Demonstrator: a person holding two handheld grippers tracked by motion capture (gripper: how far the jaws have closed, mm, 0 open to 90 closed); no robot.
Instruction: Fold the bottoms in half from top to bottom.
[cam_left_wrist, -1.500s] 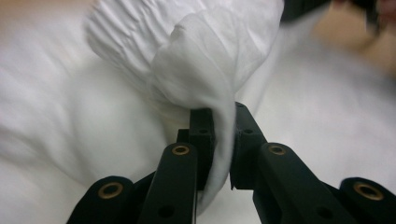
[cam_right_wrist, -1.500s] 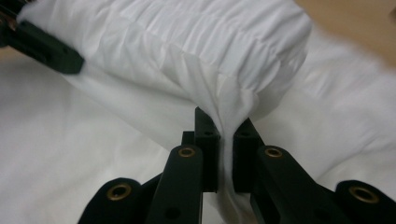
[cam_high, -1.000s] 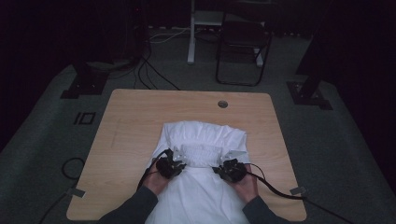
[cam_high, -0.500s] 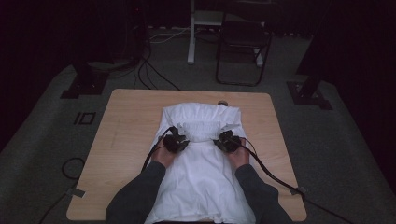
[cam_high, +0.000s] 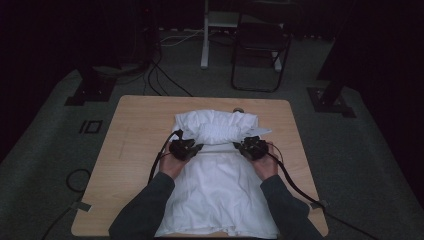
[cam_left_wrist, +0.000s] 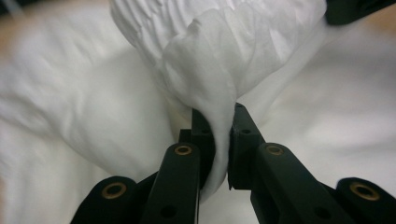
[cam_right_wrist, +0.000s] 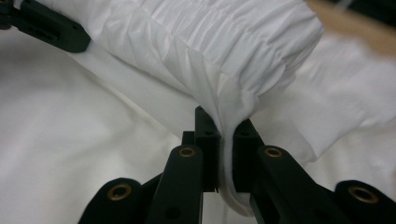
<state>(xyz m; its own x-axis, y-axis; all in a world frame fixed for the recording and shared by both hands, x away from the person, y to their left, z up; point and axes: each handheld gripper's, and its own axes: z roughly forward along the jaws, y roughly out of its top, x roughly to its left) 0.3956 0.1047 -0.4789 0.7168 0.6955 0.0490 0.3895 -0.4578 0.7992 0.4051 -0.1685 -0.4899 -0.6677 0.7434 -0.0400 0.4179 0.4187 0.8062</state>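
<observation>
A white garment (cam_high: 220, 190) lies spread down the middle of the wooden table (cam_high: 135, 130). Its gathered, pleated band (cam_high: 220, 132) is stretched between the two grippers, lifted a little off the cloth below. My left gripper (cam_high: 196, 148) is shut on the band's left end; its jaws have just been closing tighter, with a pinch of cloth (cam_left_wrist: 219, 116) between them. My right gripper (cam_high: 241, 146) is shut on the right end, and a fold (cam_right_wrist: 224, 130) is squeezed between its jaws. Each gripper view catches the other gripper's jaw tip at the band's far end.
A round grommet (cam_high: 238, 110) sits in the table just beyond the garment. Bare wood runs along both sides. Cables (cam_high: 295, 185) trail from the grippers over the table edges. A chair (cam_high: 260, 45) and stand bases are on the floor behind.
Both grippers moved away from the person and rose, carrying the gathered band with them. The garment now reaches farther toward the table's back edge.
</observation>
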